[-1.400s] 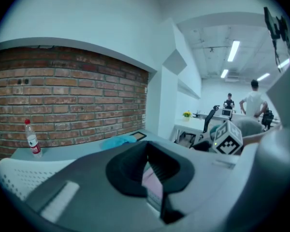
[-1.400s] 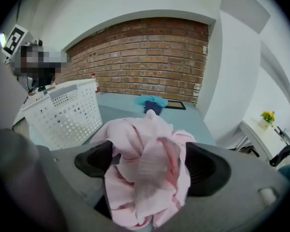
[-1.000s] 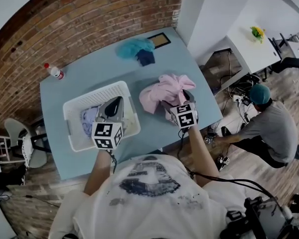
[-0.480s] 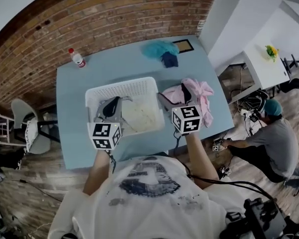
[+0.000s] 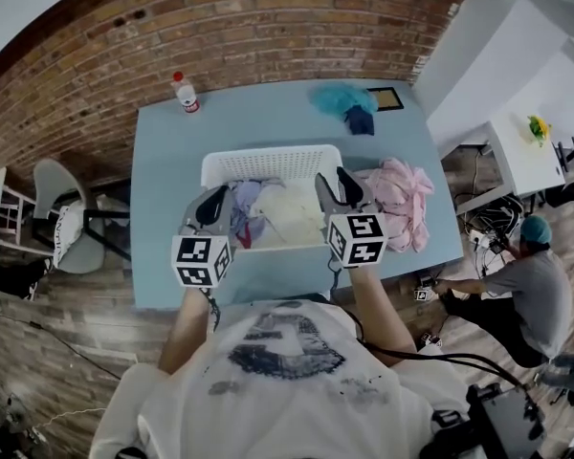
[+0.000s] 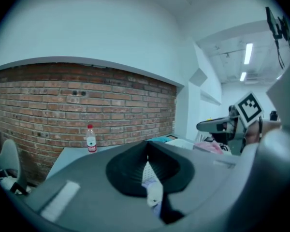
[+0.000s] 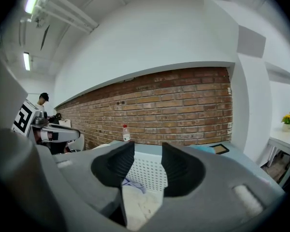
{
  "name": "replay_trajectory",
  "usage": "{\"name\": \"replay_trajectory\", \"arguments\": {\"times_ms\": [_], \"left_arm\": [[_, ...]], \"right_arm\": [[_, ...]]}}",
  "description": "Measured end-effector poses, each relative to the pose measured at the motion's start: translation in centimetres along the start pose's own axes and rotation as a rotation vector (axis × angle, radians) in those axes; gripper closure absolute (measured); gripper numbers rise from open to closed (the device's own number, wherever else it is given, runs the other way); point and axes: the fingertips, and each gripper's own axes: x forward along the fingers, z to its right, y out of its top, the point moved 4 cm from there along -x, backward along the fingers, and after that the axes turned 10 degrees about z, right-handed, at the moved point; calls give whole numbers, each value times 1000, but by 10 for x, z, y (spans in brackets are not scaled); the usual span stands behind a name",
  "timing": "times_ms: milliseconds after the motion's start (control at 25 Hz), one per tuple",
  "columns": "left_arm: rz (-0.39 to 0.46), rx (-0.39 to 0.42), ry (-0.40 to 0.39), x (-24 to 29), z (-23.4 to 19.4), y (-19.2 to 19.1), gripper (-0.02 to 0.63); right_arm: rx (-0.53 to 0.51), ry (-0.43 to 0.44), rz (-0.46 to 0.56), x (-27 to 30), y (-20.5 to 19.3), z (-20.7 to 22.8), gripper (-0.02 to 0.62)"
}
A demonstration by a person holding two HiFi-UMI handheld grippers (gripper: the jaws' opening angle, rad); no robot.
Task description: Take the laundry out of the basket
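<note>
A white mesh laundry basket (image 5: 268, 165) stands mid-table and holds a cream cloth (image 5: 292, 213) and a lilac-and-blue garment (image 5: 246, 208). A pink garment (image 5: 402, 204) lies in a heap on the table right of the basket. My left gripper (image 5: 217, 202) hovers over the basket's left side. Its jaws are shut with nothing in them (image 6: 146, 151). My right gripper (image 5: 337, 182) hangs over the basket's right side. Its jaws have just been closing but still stand apart with nothing between them (image 7: 148, 151). The basket wall (image 7: 152, 170) and the cream cloth (image 7: 137, 202) show through the gap.
A teal cloth (image 5: 342, 97), a dark blue cloth (image 5: 361, 120) and a framed picture (image 5: 390, 97) lie at the table's far right. A bottle (image 5: 185, 92) stands far left. A chair (image 5: 57, 208) is left of the table. A person (image 5: 531, 285) crouches on the floor at right.
My right gripper left the pink garment on the table and moved left to the basket's right side. My left gripper shifted from the basket's middle to its left side.
</note>
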Motion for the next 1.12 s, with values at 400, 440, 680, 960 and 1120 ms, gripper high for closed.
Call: {"name": "replay_trajectory", "arguments": {"times_ms": [400,440,680,960,1120], "left_arm": [[16,1,-7,-17,-20,-1,615],[16,1,-8,-17,-20,-1,615],[9,-3,-2,-19,-20,-3,615],[38,-24,-10,-19,-19,1,615],[32,-14,-8,-19,-20,-1,615]], "right_arm": [[-18,-6,2,1,-2,-37,594],[-21,-6,1,1,-2,-38,595],[-16,0,-11,0,-6,-40,595],[-11,11,-25,3,-7,-40,595],[-5,15,-32,5,-9,-39,595]]}}
